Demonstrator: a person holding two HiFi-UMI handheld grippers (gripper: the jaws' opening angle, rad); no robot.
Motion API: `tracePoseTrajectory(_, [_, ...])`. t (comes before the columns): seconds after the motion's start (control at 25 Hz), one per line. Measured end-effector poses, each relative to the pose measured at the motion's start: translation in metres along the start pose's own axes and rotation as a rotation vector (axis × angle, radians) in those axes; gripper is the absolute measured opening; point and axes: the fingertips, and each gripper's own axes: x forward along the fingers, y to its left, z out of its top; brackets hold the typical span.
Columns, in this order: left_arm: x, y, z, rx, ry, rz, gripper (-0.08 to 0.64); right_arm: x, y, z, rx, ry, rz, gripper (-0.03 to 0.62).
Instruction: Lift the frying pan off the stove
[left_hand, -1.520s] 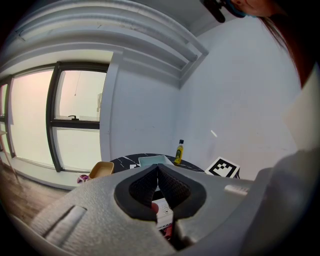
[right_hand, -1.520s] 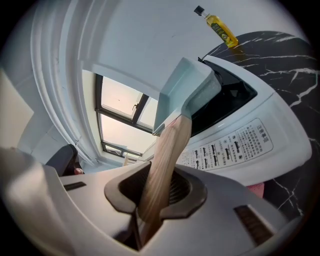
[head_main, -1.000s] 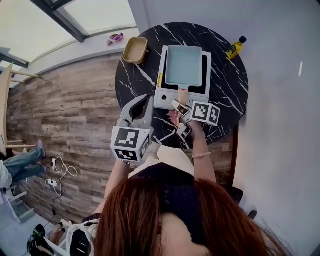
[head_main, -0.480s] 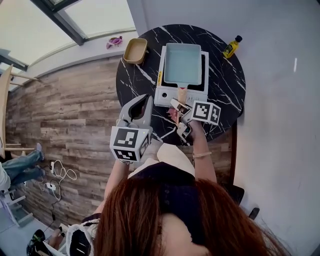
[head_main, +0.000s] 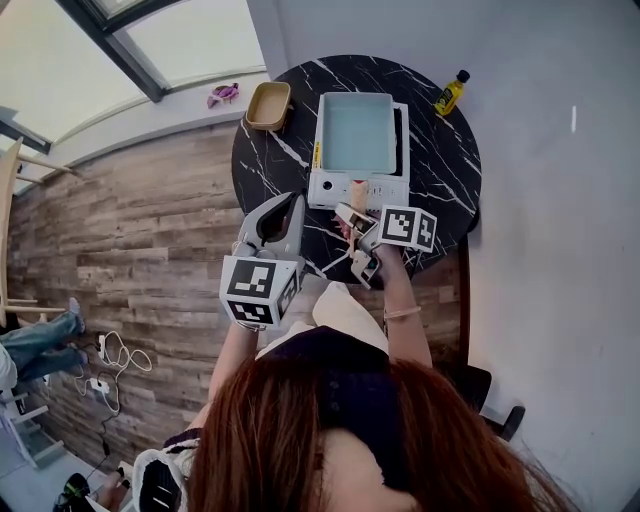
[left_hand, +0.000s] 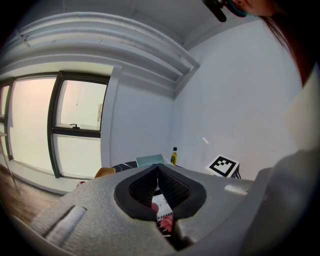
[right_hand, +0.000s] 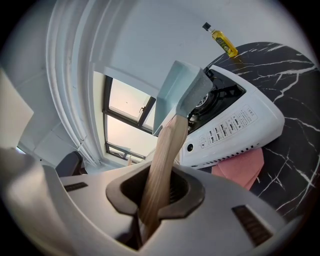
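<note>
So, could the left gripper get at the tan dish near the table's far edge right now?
Probably yes: only bare table lies between the left gripper and the tan dish; the stove sits to its right.

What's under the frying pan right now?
The white stove. Its black burner grate shows beneath the tilted-up near end of the frying pan, which the right gripper holds by the wooden handle. The pan covers the rest of the stove top.

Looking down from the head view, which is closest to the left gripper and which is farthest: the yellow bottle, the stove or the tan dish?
From the left gripper:
1. Stove, just to its right.
2. Tan dish, farther back on the left.
3. Yellow bottle, far back right.
</note>
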Motion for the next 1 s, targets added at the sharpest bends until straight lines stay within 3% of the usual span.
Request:
tracePoseTrajectory(0.44, [-0.04,-0.013,0.006,0.008,-0.044,-0.027,0.012,-0.025,0.025,-0.032,-0.009,-0.03,0.005,0.055])
tracePoseTrajectory(0.68, [-0.095,-0.03,0.014,0.02,-0.079,-0.037,0.012,-0.056,0.058,-0.072,-0.029,-0.041,0.014,0.055])
tracePoseTrajectory(1.0, [-0.105,-0.031,0.007,0.028,-0.085,-0.045,0.012,-0.059,0.067,-0.087,-0.033,-0.046,0.028,0.055])
